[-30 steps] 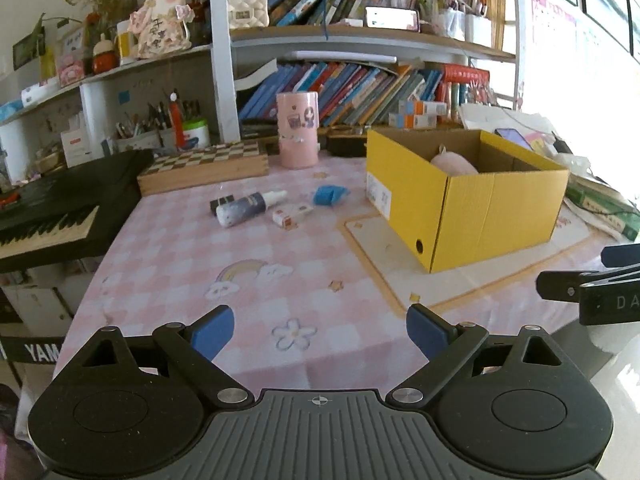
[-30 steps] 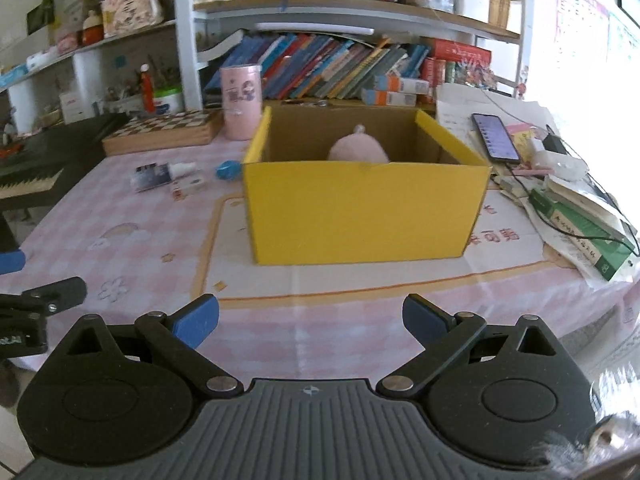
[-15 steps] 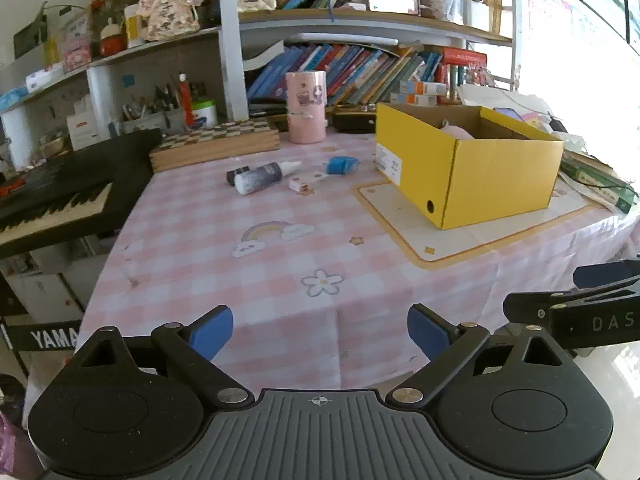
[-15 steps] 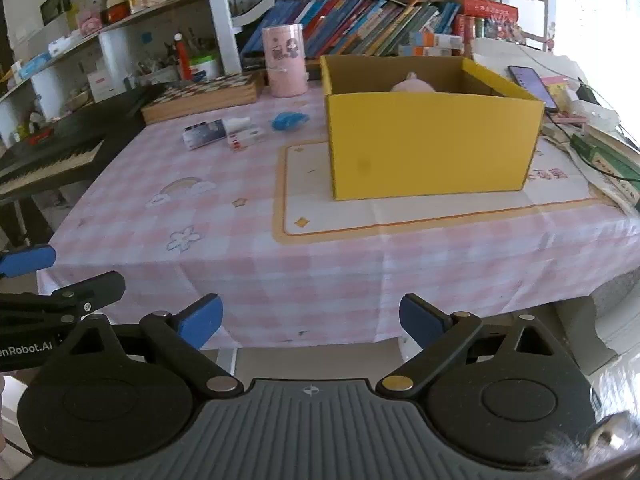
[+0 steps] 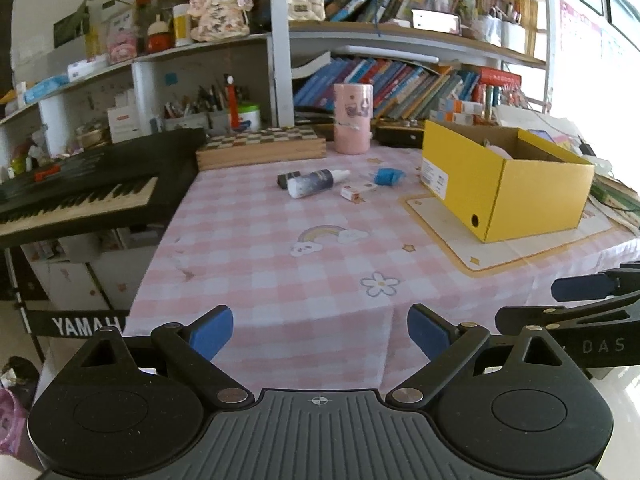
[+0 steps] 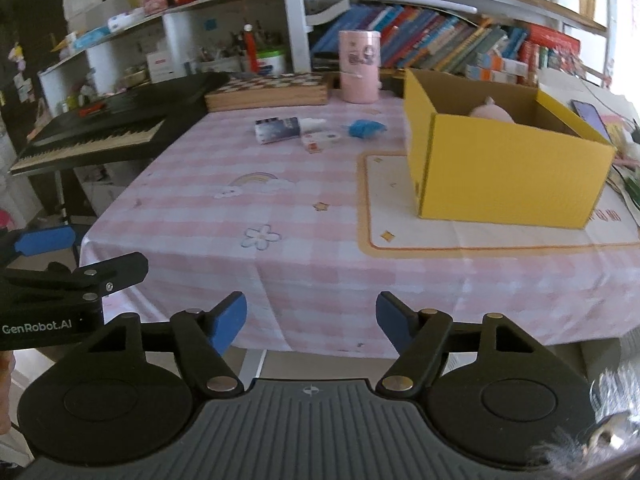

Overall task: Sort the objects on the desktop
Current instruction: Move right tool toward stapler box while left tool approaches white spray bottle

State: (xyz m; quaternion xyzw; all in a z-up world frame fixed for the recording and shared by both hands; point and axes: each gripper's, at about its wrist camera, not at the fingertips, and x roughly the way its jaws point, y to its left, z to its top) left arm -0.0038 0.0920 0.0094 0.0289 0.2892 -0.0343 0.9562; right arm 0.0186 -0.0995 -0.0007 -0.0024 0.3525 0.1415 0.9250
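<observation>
A keyboard is sitting at the left. The left gripper is hanging open and empty before the table. A bottle, small box and blue item are lying mid-table. The right gripper is closing on nothing. A yellow box is standing at the right.

I see a tabletop under a pink checked cloth. Toward its far edge lie a wooden chessboard box and an upright pink cylinder. Nearer the middle lie a dark spray bottle, a small white box and a blue object. Near the right edge a yellow cardboard box sits on a cream mat.
</observation>
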